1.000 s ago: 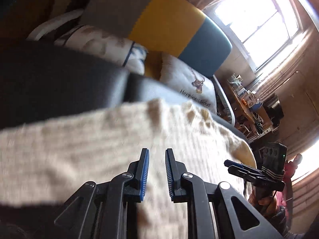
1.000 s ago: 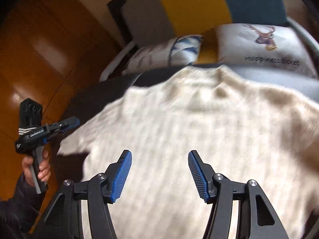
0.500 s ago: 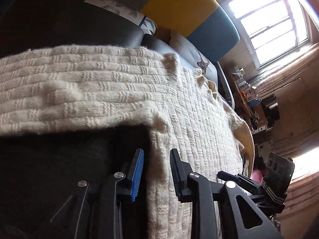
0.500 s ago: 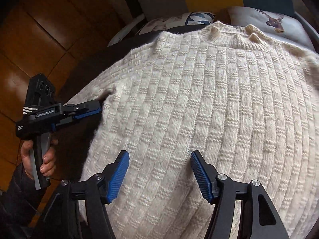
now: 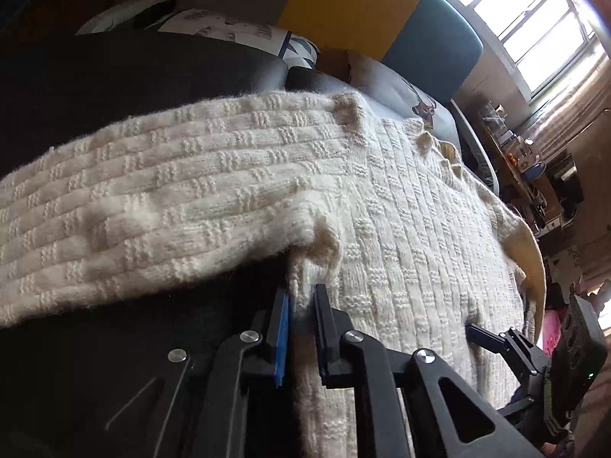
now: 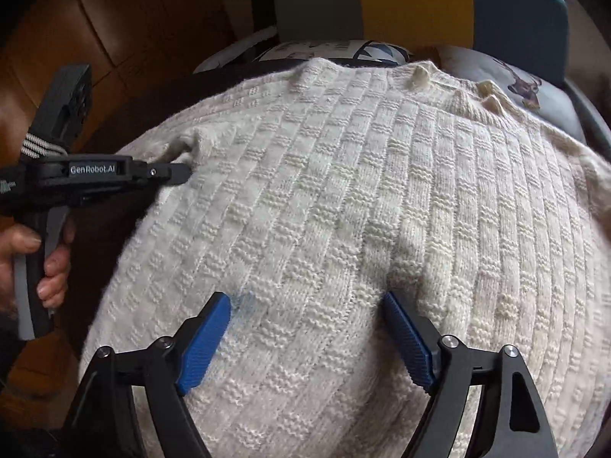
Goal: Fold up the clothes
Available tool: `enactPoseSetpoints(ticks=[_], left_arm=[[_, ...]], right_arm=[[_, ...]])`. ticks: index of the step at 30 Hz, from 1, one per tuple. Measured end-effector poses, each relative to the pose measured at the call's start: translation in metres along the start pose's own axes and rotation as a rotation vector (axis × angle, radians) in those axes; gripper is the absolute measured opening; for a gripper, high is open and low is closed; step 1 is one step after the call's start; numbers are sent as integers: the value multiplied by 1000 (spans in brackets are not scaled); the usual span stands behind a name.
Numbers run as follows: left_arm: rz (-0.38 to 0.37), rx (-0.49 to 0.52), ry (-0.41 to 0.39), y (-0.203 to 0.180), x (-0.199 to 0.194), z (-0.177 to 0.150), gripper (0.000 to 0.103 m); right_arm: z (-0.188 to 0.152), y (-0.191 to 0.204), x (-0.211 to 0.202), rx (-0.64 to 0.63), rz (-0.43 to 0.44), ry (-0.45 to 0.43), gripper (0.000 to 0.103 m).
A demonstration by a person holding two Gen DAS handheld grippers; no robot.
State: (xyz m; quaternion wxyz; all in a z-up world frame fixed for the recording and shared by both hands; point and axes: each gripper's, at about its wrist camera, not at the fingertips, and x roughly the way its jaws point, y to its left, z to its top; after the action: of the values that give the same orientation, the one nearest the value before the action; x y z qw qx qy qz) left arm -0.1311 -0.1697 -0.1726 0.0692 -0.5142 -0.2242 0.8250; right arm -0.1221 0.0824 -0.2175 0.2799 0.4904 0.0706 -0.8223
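Right wrist view: a cream sweater [image 6: 343, 198] lies spread flat, neck away from the camera, on a dark sofa seat [image 6: 126, 114]. Its knit is thick, in ribbed blocks, with small nubs along the collar. The left gripper [image 5: 301, 297] has just been closing and now pinches a bunch of knit at the armpit, where the sleeve [image 5: 133, 206] stretches off sideways over the seat. The right gripper [image 6: 307, 301] has just been opening; its blue ribbed pads stand wide apart over the lower body of the sweater, clamping nothing. Behind the collar sit printed cushions [image 6: 328, 51], one with a deer [image 6: 523, 84], and a grey, yellow and teal backrest [image 6: 412, 0]. A hand [image 6: 34, 263] holds the left gripper's handle at the sweater's left edge, above brown wood floor [image 6: 76, 19]. Dark seat shows bare on that side; the sweater's far side runs past the frame edge
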Motion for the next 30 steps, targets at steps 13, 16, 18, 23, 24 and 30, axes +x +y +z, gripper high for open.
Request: enactPoseSetpoints(ticks=[13,16,18,23,24,30], left_arm=[[323,-449,-278,234,-176,-66,21],[386,-539,-289,288,-192,-73,22],[365,-550,-295,308,-194,-73,24],[305,-503,-277,322,-172,-57,26],[299,-496,-273,323,-167,-53,26],[360,-425,-249,322,-146,-31,29]], right_arm=[[20,22,-16,71,105,-55,93],[34,40,-11,50,130,-61,93],[45,51,-6,28,138,-56,93],[81,68,10,-23,142,-55,93],[88,70,12,-31,140,-58,93],[125,69,20,-19,131,-75,93]])
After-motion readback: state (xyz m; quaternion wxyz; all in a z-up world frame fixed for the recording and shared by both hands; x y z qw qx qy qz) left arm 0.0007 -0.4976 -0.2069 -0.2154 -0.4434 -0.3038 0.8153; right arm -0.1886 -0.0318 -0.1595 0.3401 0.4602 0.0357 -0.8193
